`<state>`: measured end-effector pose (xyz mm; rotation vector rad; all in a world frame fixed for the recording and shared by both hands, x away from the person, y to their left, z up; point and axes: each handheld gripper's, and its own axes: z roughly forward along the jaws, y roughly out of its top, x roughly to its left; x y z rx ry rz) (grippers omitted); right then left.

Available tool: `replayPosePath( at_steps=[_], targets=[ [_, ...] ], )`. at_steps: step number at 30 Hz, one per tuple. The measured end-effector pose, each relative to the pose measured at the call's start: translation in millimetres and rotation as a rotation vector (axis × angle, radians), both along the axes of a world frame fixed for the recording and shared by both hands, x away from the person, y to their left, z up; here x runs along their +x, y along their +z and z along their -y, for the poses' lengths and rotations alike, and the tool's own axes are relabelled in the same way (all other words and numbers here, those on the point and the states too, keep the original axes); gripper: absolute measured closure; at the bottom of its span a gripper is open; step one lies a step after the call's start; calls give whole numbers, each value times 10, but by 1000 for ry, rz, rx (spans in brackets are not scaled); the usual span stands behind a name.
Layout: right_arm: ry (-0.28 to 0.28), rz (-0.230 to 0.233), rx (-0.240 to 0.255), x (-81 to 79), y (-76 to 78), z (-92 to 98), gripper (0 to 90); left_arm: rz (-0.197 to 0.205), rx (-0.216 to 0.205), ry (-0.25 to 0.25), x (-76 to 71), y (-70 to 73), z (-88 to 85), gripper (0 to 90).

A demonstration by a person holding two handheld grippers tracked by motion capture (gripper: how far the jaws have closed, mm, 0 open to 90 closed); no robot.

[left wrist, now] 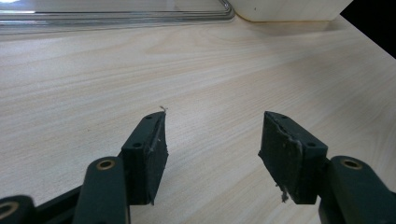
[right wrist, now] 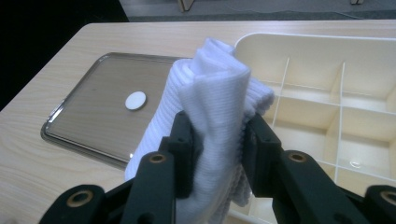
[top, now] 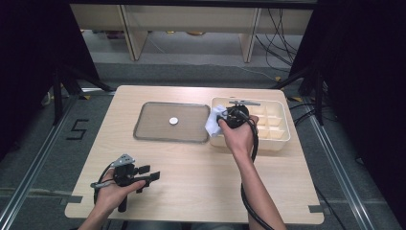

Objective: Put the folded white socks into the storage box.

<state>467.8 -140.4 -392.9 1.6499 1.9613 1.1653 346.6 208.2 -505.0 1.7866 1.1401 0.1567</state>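
Up near the desk's far right corner, the right gripper (right wrist: pixel 217 140) has its jaws pinching a bunched white ribbed cloth (right wrist: pixel 212 88), the pads pressing into the folds from both sides; the cloth is held above the left edge of a cream divider box (top: pixel 280 136), just where that box meets the tray beside it. Its compartments, as far as they can be seen, look bare, though a grey tool-like thing (top: pixel 244 102) lies along the box's far rim. Left of it, toward the far middle of the desk, a shallow clear tray (top: pixel 143 125) holds one small white round disc (top: pixel 173 121) near its centre. Down at the near left corner, the left gripper (left wrist: pixel 212 140) rests low over bare wood with its jaws spread wide, holding and touching nothing.
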Motion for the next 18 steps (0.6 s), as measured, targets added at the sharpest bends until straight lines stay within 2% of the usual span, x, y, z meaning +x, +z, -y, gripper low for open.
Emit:
replayPosePath(
  at_steps=[1, 6, 7, 8, 10, 18],
  targets=[
    [16, 19, -19, 20, -6, 24, 687, -1, 0, 0, 0, -1, 2, 400],
    [-9, 15, -42, 49, -26, 37, 685, -4, 9, -2, -12, -3, 10, 401],
    [-25, 1, -27, 40, -20, 19, 686, -6, 6, 1, -10, -4, 11, 401],
    [-11, 16, -47, 60, -31, 44, 686, -2, 10, -1, -8, -3, 8, 401],
    [-1, 23, -38, 70, -40, 57, 685, -1, 4, -3, -1, -4, 6, 400],
    [-3, 17, -56, 100, -50, 80, 685, -1, 12, 0, -12, -6, 7, 401]
  ],
)
